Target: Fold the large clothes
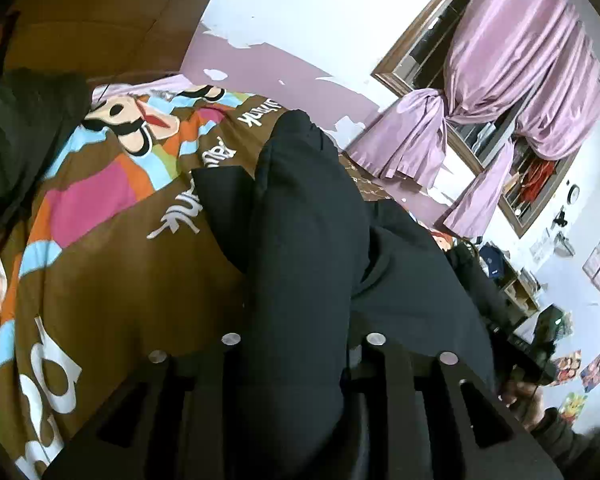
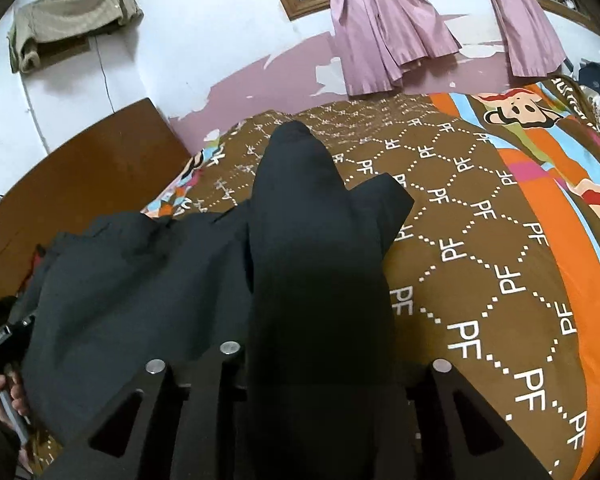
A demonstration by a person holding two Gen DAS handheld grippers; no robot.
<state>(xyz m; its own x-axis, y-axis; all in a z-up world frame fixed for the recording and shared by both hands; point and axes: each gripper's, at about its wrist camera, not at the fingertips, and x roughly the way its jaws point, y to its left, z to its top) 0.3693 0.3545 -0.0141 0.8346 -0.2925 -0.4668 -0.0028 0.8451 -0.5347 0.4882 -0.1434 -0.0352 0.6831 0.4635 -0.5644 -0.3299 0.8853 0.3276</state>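
- Left wrist view: dark garment (image 1: 308, 264) fills the frame's centre; patterned bedspread (image 1: 112, 272) lies bare at left.
- Right wrist view: bare bedspread at right; wooden headboard (image 2: 84, 184) and wall (image 2: 204, 28) bound the upper left.

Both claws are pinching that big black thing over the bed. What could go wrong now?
1. The garment bulges thickly between each claw, so it might slip free.
2. Loose cloth sags between the two grips, so the fold may come out crooked.
3. Its far end drags on the bedspread and could bunch up.
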